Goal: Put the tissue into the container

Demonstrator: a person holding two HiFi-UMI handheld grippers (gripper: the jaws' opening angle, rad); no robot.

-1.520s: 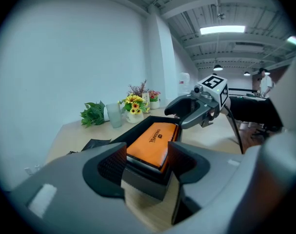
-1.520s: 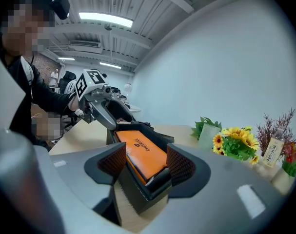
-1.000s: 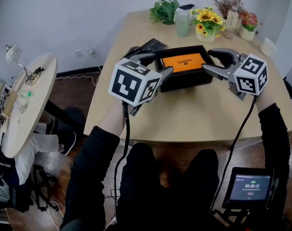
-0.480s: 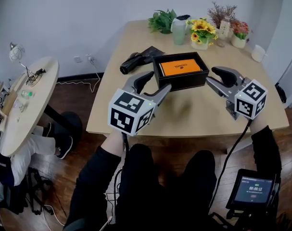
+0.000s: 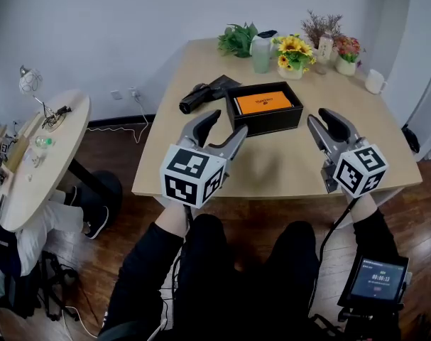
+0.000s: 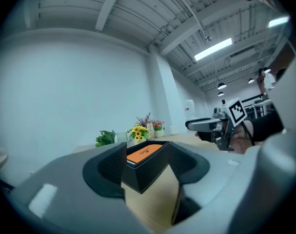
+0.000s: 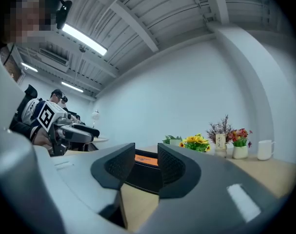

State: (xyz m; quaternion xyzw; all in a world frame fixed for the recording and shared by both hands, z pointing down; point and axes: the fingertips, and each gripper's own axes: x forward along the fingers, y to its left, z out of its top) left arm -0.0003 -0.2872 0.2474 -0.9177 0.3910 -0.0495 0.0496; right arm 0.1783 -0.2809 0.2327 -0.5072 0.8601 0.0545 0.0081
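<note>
An open black box (image 5: 267,116) stands in the middle of the wooden table (image 5: 272,169), and a flat orange tissue pack (image 5: 264,102) lies inside it. My left gripper (image 5: 224,125) hovers open near the table's front edge, short of the box's left corner, with nothing between its jaws. My right gripper (image 5: 324,124) hangs to the right of the box with narrow jaws that are closing on nothing. Past the open left gripper (image 6: 147,156), the left gripper view shows the box (image 6: 145,172) and pack (image 6: 145,152). In the right gripper view, the right gripper (image 7: 146,162) frames the box (image 7: 138,178).
A black cylindrical object on a dark pouch (image 5: 199,96) lies left of the box. A bottle (image 5: 262,48), sunflowers (image 5: 293,48), potted plants and a white mug (image 5: 374,81) line the far edge. A round side table (image 5: 37,162) stands at left; a small screen (image 5: 382,279) hangs at lower right.
Both grippers have drawn back from the box toward the table's front edge. The right gripper's jaws have narrowed. The orange pack stays in the box.
</note>
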